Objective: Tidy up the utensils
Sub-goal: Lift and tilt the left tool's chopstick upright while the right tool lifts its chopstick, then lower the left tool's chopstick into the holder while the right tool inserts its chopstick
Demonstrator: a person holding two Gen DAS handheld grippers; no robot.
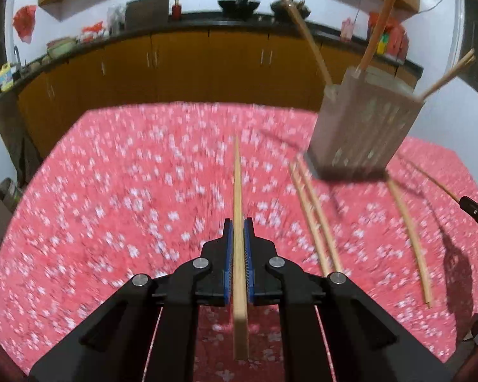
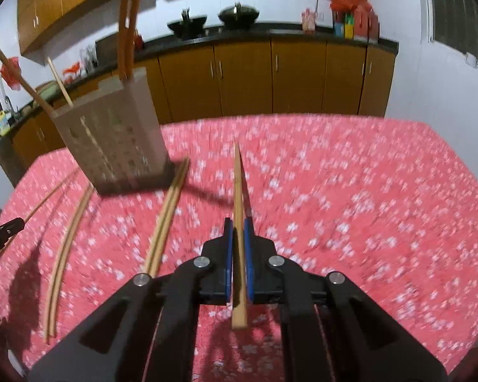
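Two held chopsticks: one in each tool, each clamped between blue pads, above the red flowered desk [image 1: 111,191]
Left tool [image 1: 238,222]: closed on a chopstick [image 1: 239,207]; its long axis runs along the fingers toward 12 o'clock, thin tip far, thick butt toward the camera
Right tool [image 2: 238,222]: closed on a second chopstick [image 2: 238,191]; same axis, tip leaning slightly toward 12, butt near the lens
Holder [image 1: 363,121]: grey slotted box, upright on the desk, at 1 o'clock in the left view and at 10 o'clock in the right view; several chopsticks stand in it, splayed toward 11, 12 and 2
Loose pair [image 1: 315,216]: flat on the desk just beside the holder's base, long axis roughly from 11 to 5 in the left view
Curved pair [image 2: 63,254]: flat on the desk, left of the loose pair in the right view
Only in left view: right tool's tip at 3 o'clock, gripping its chopstick
Only in right view: left tool's tip at 9 o'clock; window at 2 o'clock
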